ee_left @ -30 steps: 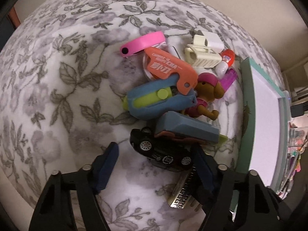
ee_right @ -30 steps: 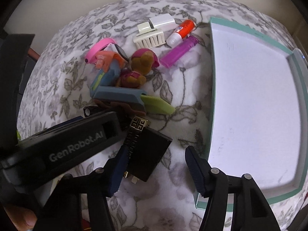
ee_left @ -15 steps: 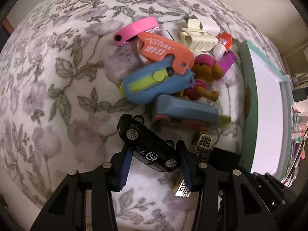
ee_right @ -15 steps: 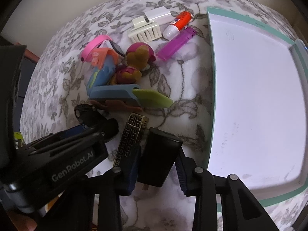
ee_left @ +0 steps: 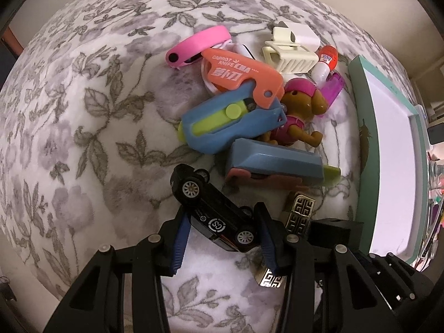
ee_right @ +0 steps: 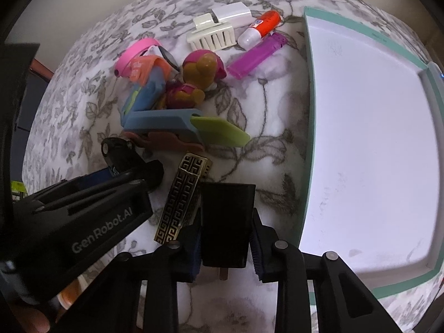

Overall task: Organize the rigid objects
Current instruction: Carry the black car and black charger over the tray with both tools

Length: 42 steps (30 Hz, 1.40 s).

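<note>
My left gripper (ee_left: 222, 222) points down at the floral cloth and is shut on a black toy car (ee_left: 213, 213), which sits tilted between the blue pads. My right gripper (ee_right: 224, 238) has its jaws closing on a black plug adapter (ee_right: 226, 222), and both pads press its sides. A gold patterned bar (ee_right: 183, 199) lies just left of the adapter, between the two grippers. The car's front end (ee_right: 116, 149) also shows in the right wrist view.
A teal-rimmed white tray (ee_right: 308, 127) lies to the right. Behind the grippers is a pile: blue folding toy knives (ee_left: 274, 166), an orange carrot knife (ee_left: 241, 73), pink band (ee_left: 198, 45), dog figure (ee_left: 302, 108), cream hair claw (ee_left: 288, 55), glue stick (ee_left: 324, 62), purple lighter (ee_left: 333, 87).
Both grippers went from open to shut. The left closed round the toy car and the right round the black adapter. The car has come out from beside the blue knife and now sits tilted.
</note>
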Tool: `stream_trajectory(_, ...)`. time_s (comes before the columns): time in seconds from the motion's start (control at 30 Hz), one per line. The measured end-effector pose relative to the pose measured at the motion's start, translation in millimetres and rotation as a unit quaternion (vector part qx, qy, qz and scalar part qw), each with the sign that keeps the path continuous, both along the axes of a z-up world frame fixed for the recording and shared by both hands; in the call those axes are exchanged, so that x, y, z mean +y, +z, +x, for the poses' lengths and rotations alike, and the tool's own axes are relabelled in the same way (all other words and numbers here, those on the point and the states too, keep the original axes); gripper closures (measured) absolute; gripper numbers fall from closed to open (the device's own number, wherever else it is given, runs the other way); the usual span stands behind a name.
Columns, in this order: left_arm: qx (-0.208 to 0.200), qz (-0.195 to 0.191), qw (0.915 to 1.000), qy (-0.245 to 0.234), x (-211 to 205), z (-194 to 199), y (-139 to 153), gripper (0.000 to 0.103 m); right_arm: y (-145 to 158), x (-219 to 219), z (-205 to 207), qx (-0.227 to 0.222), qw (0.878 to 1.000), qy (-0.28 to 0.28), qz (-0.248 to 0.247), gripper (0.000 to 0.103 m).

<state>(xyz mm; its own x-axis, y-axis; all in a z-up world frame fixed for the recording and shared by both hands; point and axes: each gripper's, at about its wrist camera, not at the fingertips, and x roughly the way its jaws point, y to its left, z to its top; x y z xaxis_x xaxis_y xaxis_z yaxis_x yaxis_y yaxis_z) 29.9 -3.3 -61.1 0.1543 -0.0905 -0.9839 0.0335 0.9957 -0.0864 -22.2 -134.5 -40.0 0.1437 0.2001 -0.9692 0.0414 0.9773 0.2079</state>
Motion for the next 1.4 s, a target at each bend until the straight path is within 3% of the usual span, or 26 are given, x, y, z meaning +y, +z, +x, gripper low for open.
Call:
stream_trajectory(0.2, -0.019, -0.004, 0.9997, 0.011, 7, -3, 24, 0.055, 14, -10, -2, -0.014, 1.000, -0.004, 0.007, 0.072)
stream_trajectory(0.37, -0.064, -0.013, 0.9977, 0.015, 9, -7, 52, 0.055, 38, -22, -3, -0.051, 0.998, -0.027, 0.014, 0.072)
stream_trajectory(0.5, -0.099, -0.014, 0.9950, 0.011, 1, -7, 73, 0.055, 62, -44, -2, -0.093, 0.993, -0.060, -0.033, 0.072)
stream_trajectory(0.6, -0.106, -0.027, 0.9939, -0.006, -16, -6, 83, 0.055, 69, -68, -1, -0.101, 0.988, -0.095, -0.066, 0.072)
stream_trajectory(0.77, -0.122, -0.020, 0.9906, -0.058, -62, -6, 98, 0.055, 68, -115, 1, -0.091, 0.980, -0.161, -0.077, 0.072)
stream_trajectory(1.03, -0.114, -0.032, 0.9853, -0.123, -139, 3, 92, 0.055, 64, -166, 8, -0.073, 0.965, -0.223, -0.120, 0.072)
stream_trajectory(1.4, -0.093, -0.032, 0.9837, -0.151, -197, 14, 63, 0.055, 50, -209, 14, -0.050, 0.954, -0.245, -0.164, 0.072)
